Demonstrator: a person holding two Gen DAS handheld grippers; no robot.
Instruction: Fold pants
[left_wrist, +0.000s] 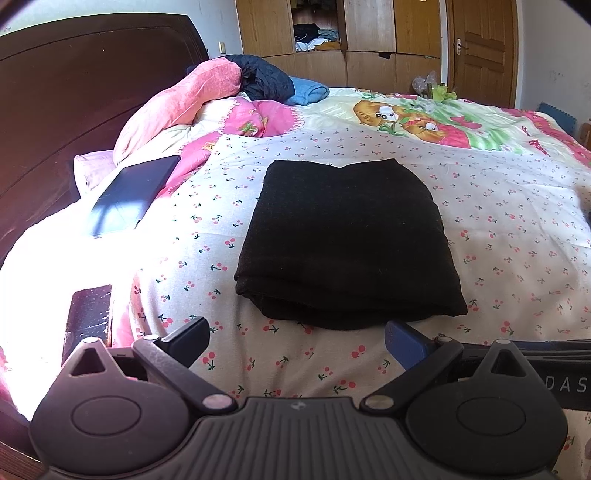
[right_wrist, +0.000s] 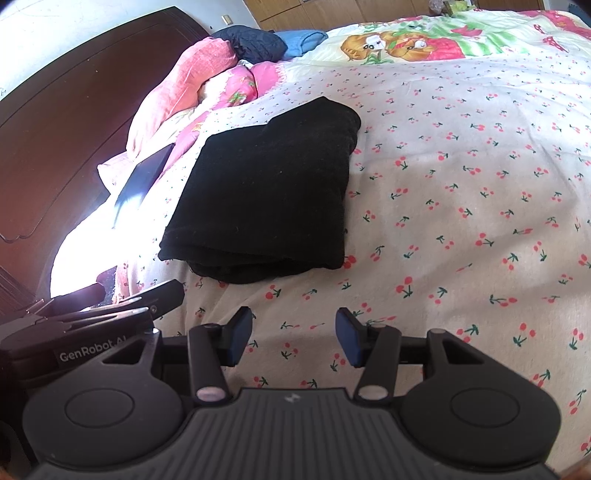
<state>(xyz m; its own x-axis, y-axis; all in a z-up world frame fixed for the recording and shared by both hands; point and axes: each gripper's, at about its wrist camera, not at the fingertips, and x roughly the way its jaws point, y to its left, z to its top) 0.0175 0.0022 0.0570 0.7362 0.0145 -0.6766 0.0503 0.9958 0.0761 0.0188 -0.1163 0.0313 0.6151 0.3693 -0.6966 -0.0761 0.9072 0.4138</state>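
Note:
The black pants (left_wrist: 347, 240) lie folded into a thick rectangle on the cherry-print sheet (left_wrist: 517, 240). In the left wrist view my left gripper (left_wrist: 295, 341) stands open just in front of the near folded edge, with nothing between its fingers. In the right wrist view the same folded pants (right_wrist: 266, 199) lie ahead and to the left. My right gripper (right_wrist: 294, 338) hovers open over bare sheet (right_wrist: 461, 221), short of the pants and apart from them. The left gripper's body (right_wrist: 110, 314) shows at the left edge of the right wrist view.
A dark headboard (left_wrist: 74, 110) borders the bed on the left. Pink bedding (left_wrist: 192, 103), a dark jacket (left_wrist: 262, 79) and a blue cloth (left_wrist: 308, 92) are piled near it. A dark flat tablet (left_wrist: 133, 195) lies left of the pants. A cartoon quilt (left_wrist: 424, 118) covers the far bed; wardrobes (left_wrist: 332, 33) stand behind.

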